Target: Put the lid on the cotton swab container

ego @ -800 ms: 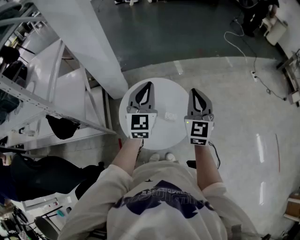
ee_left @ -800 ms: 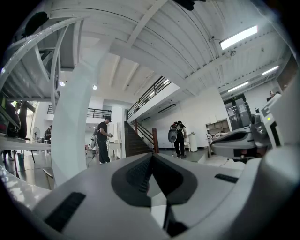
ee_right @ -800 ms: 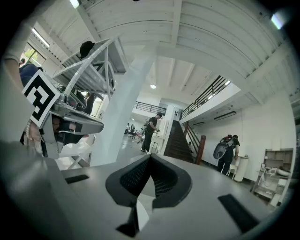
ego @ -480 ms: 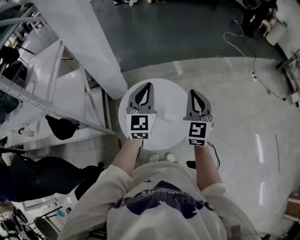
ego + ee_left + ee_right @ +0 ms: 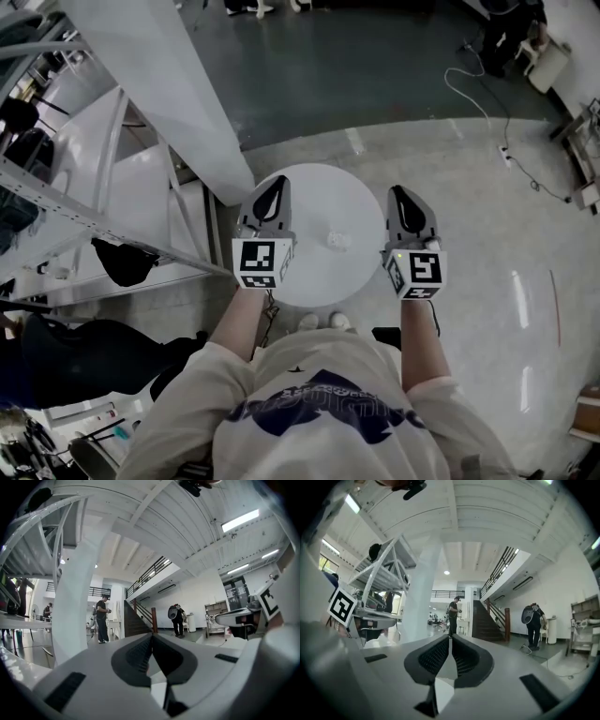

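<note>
The person is holding both tools out level over a round white table [image 5: 319, 192], forearms reaching forward from a white shirt with a dark print [image 5: 323, 403]. The left gripper [image 5: 277, 183] is hanging over the table's left part, and its own view is showing its jaws clenched together right to the tips, with nothing between them [image 5: 151, 635]. The right gripper [image 5: 398, 191] is sitting at the table's right edge, and its own view is likewise showing the tips meeting with only a thin slit below them, gripping nothing [image 5: 450, 637]. The cotton swab container [image 5: 337, 241] is lying on the tabletop between the two tools, well apart from both and a little nearer the person than their tips. It is showing only as a small whitish shape, too small to tell whether a lid is sitting on it. A broad white column [image 5: 178, 84] is rising just beyond the table's left side, with a metal rack [image 5: 84, 202] standing to its left. A cable [image 5: 487, 103] is trailing across the grey floor at the upper right. Ahead of both tools, a staircase [image 5: 487, 618] is climbing to a railed upper level, one person [image 5: 453, 613] is standing near its foot, and another person wearing a backpack [image 5: 533, 620] is standing to the right of it.
</note>
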The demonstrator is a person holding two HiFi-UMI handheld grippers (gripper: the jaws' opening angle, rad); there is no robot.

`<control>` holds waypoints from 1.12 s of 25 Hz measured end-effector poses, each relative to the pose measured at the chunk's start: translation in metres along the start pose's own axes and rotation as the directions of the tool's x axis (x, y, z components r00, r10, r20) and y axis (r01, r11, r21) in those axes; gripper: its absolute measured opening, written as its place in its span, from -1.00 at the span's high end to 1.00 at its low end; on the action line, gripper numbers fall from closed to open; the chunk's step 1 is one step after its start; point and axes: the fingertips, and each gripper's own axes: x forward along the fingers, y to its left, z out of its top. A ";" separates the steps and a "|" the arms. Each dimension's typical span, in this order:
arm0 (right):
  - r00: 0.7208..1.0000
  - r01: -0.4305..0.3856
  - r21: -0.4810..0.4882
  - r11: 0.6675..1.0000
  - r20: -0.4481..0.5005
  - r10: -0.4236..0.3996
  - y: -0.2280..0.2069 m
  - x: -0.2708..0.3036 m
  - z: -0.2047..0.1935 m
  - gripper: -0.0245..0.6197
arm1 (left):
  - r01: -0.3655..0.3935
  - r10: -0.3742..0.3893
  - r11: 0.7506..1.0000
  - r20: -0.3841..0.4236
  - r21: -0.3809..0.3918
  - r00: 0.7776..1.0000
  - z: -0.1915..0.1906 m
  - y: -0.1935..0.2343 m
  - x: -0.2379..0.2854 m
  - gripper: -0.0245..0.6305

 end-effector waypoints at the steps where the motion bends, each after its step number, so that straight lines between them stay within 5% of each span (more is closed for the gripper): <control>1: 1.000 -0.008 0.014 1.000 0.007 0.008 -0.004 -0.002 0.002 0.80 | 0.015 -0.015 1.000 -0.005 -0.002 1.000 -0.001 0.002 -0.001 0.93; 6: 0.999 -0.037 0.035 0.999 0.008 0.037 -0.019 -0.011 0.004 0.56 | 0.125 -0.118 0.990 -0.094 0.066 0.989 -0.028 0.003 -0.008 0.89; 10: 0.999 -0.050 0.034 0.998 -0.018 0.051 -0.025 -0.012 -0.004 0.55 | 0.246 -0.210 0.961 -0.240 0.130 0.948 -0.072 -0.010 -0.012 0.65; 13: 0.996 -0.078 0.019 0.997 -0.040 0.078 -0.028 -0.009 -0.008 0.54 | 0.355 -0.286 0.922 -0.345 0.157 0.894 -0.106 -0.028 -0.013 0.48; 20: 0.982 -0.130 0.041 0.991 -0.131 0.135 -0.025 -0.007 -0.039 0.52 | 0.519 -0.420 0.853 -0.527 0.048 0.739 -0.184 -0.075 -0.028 0.17; 23: 0.970 -0.165 0.064 0.984 -0.172 0.174 -0.017 0.000 -0.056 0.51 | 0.576 -0.466 0.817 -0.577 0.009 0.671 -0.211 -0.092 -0.032 0.12; 28: 0.926 -0.273 0.064 0.960 -0.251 0.281 0.002 0.010 -0.085 0.49 | 0.630 -0.510 0.776 -0.625 -0.037 0.591 -0.247 -0.112 -0.028 0.07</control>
